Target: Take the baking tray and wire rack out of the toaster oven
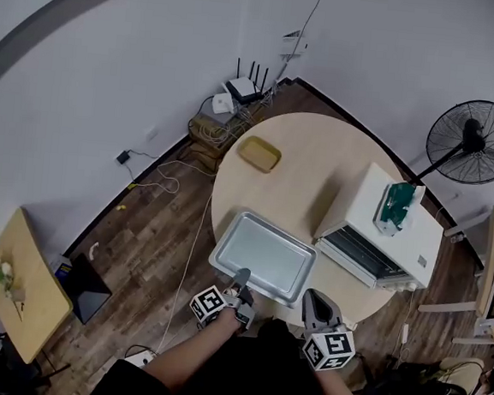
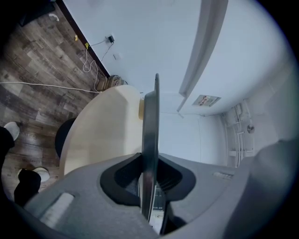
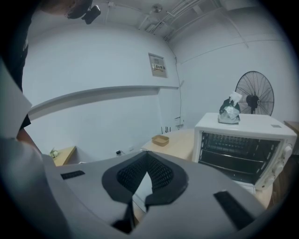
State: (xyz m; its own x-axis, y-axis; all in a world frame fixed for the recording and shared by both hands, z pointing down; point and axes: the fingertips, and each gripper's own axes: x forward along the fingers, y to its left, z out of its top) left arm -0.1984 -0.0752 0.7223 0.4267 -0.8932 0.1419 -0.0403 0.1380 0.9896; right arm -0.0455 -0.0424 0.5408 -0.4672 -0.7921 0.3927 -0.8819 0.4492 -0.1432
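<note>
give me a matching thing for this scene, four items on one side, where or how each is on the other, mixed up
1 baking tray
2 toaster oven
3 yellow dish
4 fan

a door open
b standing beside the table
c rim clamped in the left gripper
d far side of the table

Pairs: 1-c, 2-a, 3-d, 4-b

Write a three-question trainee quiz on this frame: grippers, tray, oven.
1. True or false: the door of the white toaster oven is shut.
2. Which gripper clamps the rim of the rectangular silver metal baking tray? A: left gripper. B: right gripper. C: neither.
3. Fill in: the crumpled green-and-silver bag sits on top of the ____.
Key: 1 false; 2 A; 3 toaster oven.
</note>
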